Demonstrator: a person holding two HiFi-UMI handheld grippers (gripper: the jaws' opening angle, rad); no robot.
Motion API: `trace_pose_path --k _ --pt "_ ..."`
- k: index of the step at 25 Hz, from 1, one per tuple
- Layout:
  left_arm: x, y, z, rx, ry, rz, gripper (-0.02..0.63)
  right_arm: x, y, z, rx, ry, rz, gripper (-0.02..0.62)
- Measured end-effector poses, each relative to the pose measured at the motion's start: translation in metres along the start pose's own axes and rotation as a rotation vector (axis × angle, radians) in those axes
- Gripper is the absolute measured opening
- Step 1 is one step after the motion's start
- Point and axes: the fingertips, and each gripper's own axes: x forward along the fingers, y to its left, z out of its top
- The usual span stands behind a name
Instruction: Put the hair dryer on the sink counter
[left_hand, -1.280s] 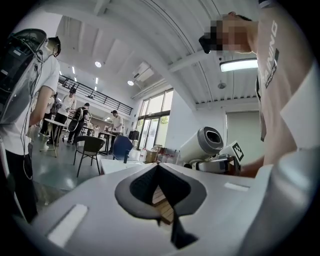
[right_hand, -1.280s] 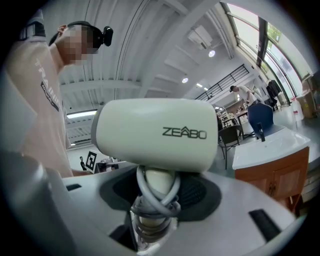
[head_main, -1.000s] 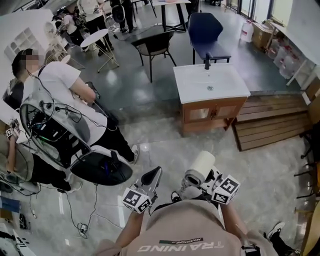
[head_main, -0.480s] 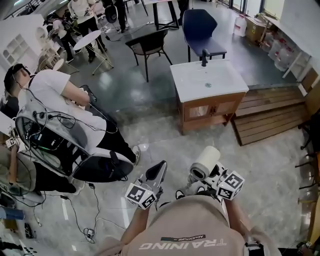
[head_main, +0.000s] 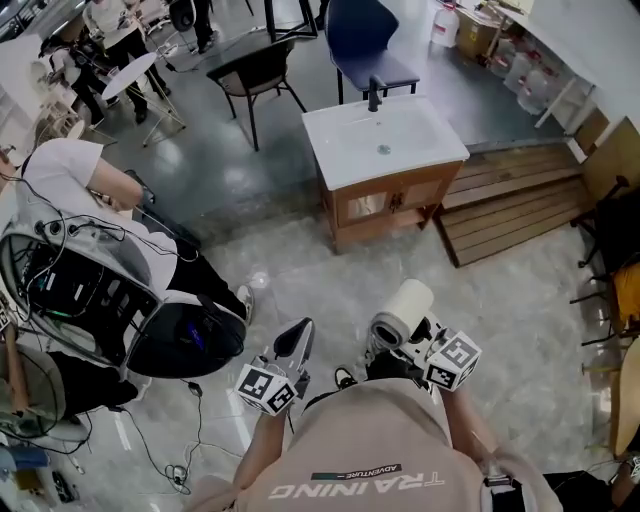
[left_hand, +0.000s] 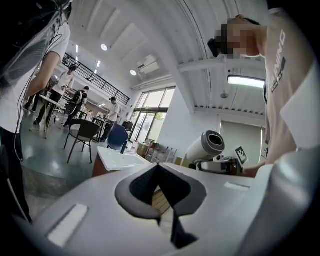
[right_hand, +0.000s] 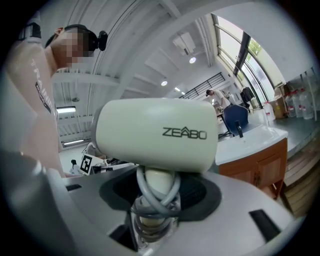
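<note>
- A large open room with a grey marbled stone floor (head_main: 540, 300) is seen from above; chairs and small tables stand at the far end, where people are gathered.
- A person in a white shirt (head_main: 75, 185) sits at the left among black cables and equipment.
- A slatted wooden platform (head_main: 510, 205) lies at the right, just beside the cabinet.
- The white sink counter on a brown wooden cabinet (head_main: 385, 140) stands ahead, well apart from the grippers, with a black tap (head_main: 375, 93) at its back edge.
- The wearer, in a beige T-shirt (head_main: 360, 460), holds both grippers close in front of the chest, pointing forward.
- The right gripper (right_hand: 152, 215) is clamped on the handle of the cream-white hair dryer (right_hand: 155, 132), which has its grey cord wound round that handle; the barrel stands above the jaws, lying crosswise.
- The left gripper (left_hand: 160, 192) has its jaws drawn together with nothing between them, and it is near the hair dryer without touching it.
- Compared with a second ago, the sink counter sits further left and higher in the head view, while the grippers keep nearly the same pose and the hair dryer stays gripped.
</note>
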Motion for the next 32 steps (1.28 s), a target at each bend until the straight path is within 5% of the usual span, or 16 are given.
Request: trace_pose_path --k 11,17,32 --pt "0.104 0.04 0.033 0.094 0.046 0.007 0.005 0.049 -0.103 0.044 -0.032 -0.038 0.035 0.215" --pt "0.175 0.056 0.054 0.144 0.029 0.051 0.005 0.063 -0.162 0.068 -0.03 -0.02 0.121 0.215" --pt "0.261 0.101 0.053 0.104 0.055 0.129 0.005 0.105 -0.268 0.091 -0.024 0.027 0.165 0.215"
